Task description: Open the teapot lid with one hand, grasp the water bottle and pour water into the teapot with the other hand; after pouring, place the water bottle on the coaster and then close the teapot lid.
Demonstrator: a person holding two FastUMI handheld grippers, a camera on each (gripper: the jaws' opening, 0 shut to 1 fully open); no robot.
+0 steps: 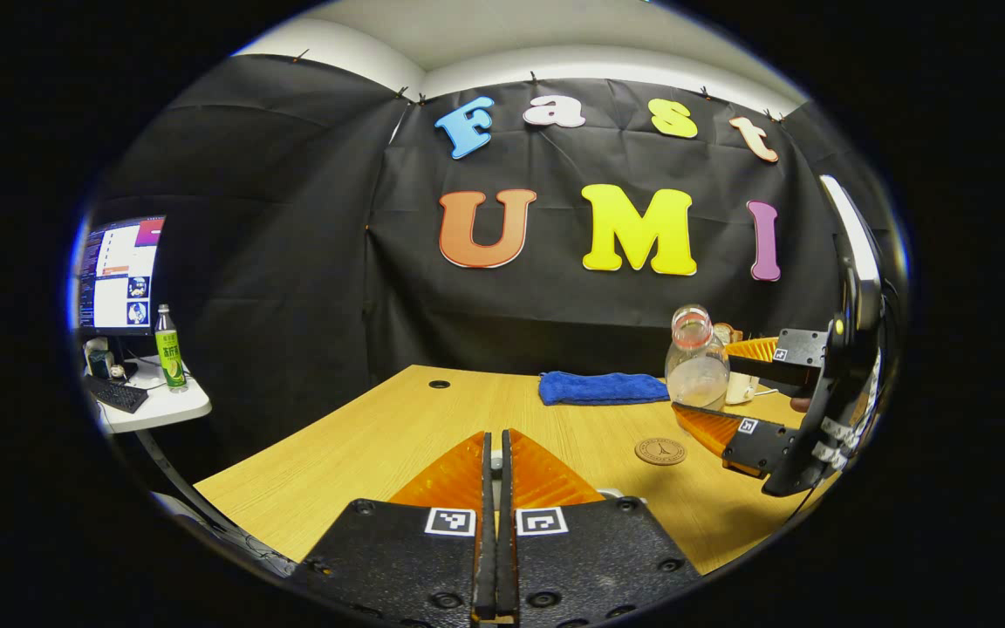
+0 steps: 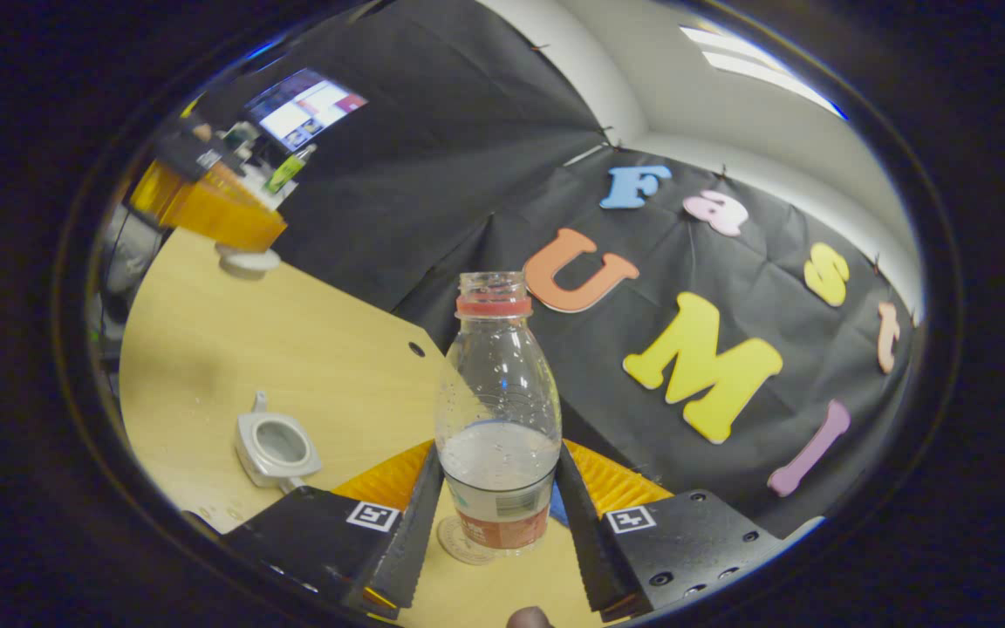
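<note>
Gripping the water bottle (image 2: 498, 410), the right gripper (image 2: 498, 515) hovers seemingly above the coaster (image 1: 660, 451); left fingers (image 1: 487, 488) closed.

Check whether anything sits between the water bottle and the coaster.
Nothing visible does. The water bottle, in the right hand-held gripper, is right over the bare coaster; the open teapot stands off to the side.

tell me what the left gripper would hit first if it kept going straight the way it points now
Probably nothing near: beyond the left gripper, whose fingers are closed on the lid in the right gripper view, lies bare table, then the black cloth wall. The blue towel and coaster sit off to its right. Depth is hard to judge.
</note>
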